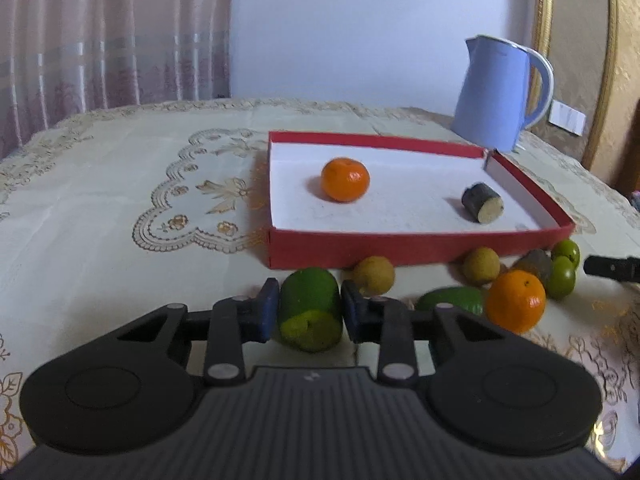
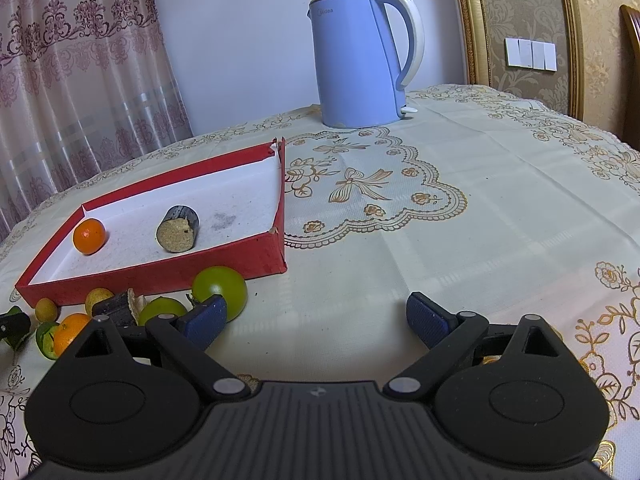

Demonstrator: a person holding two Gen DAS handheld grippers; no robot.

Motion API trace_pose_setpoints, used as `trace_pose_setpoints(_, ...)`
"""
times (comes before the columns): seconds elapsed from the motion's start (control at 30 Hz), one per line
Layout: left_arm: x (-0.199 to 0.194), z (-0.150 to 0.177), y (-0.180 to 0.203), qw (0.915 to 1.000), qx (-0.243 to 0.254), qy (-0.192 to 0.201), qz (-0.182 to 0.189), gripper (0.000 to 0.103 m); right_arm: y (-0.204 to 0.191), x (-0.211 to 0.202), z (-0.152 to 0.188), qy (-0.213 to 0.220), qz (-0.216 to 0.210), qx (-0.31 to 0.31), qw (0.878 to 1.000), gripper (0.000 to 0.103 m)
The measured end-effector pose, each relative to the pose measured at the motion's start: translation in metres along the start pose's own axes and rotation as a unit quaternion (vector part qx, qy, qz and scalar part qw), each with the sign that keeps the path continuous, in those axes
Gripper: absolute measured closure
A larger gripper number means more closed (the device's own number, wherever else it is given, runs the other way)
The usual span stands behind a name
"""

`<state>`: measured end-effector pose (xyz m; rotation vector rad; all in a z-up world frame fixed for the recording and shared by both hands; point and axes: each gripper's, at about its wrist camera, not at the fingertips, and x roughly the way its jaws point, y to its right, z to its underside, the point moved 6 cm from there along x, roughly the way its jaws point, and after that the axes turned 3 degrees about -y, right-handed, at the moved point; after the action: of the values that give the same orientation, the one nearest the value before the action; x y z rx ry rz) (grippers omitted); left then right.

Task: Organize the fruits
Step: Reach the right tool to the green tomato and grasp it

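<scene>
Left wrist view first: my left gripper (image 1: 309, 312) is clamped on a green cut fruit piece (image 1: 310, 312), its blue pads pressed against both sides, the pale cut face turned toward me. It sits just in front of the red tray (image 1: 400, 246), near the tray's front wall. Inside the tray lie a tangerine (image 1: 345, 179) toward the left and a dark cylindrical chunk (image 1: 483, 202) with a pale cut end toward the right, well apart from each other. Right of the held piece, on the tablecloth (image 1: 100, 220), a loose cluster lies along the tray's front: two small tan fruits (image 1: 374, 275), another green cut piece (image 1: 450, 299), a second tangerine (image 1: 516, 301), a dark chunk (image 1: 536, 264) and two small green fruits (image 1: 562, 276). A blue kettle (image 1: 494, 94) stands behind the tray's far right corner.

Right wrist view: my right gripper (image 2: 316, 322) has its jaws spread wide with only tablecloth between them, its left pad just in front of a round green fruit (image 2: 220, 286).
</scene>
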<state>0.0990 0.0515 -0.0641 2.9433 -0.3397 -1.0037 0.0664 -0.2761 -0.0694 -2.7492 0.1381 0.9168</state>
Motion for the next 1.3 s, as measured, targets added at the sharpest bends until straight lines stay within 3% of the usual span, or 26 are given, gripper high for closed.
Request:
trace_pose_setpoints(0.13,-0.001,0.002,-0.006,0.9996,-0.024,-0.008,0.016,0.073,-0.001,0.000,0.000,-0.001,0.002,-0.003,1.000,0.006)
trace_pose_setpoints(0.33,0.003,0.003,0.005,0.9997,0.018,-0.006,-0.018,0.073,-0.001,0.000,0.000,-0.002,0.004,-0.004,1.000,0.006)
trace_pose_setpoints(0.7,0.006,0.005,0.008,0.9992,0.028,-0.007,-0.027,0.073,0.001,-0.006,-0.001,0.015,-0.016,0.005,1.000,0.006)
trace_pose_setpoints(0.83,0.006,0.004,0.006,0.9995,0.023,-0.006,-0.023,0.072,-0.010,-0.014,0.008,0.009,-0.001,-0.069,0.998,0.006)
trace_pose_setpoints(0.97,0.006,0.005,0.005,0.9995,0.022,-0.006,-0.023,0.072,-0.028,-0.024,0.009,0.030,0.000,-0.119,0.992,0.006)
trace_pose_setpoints(1.1,0.005,0.005,0.005,0.9996,0.019,-0.006,-0.020,0.072,-0.036,-0.017,0.000,0.037,0.006,-0.127,0.991,0.007)
trace_pose_setpoints(1.23,0.005,0.005,0.005,0.9996,0.019,-0.006,-0.019,0.073,-0.039,0.003,-0.004,0.010,0.001,-0.137,0.990,0.022)
trace_pose_setpoints(1.3,0.005,0.005,0.004,0.9997,0.019,-0.006,-0.017,0.072,-0.040,0.008,-0.006,0.001,-0.016,-0.133,0.991,0.022)
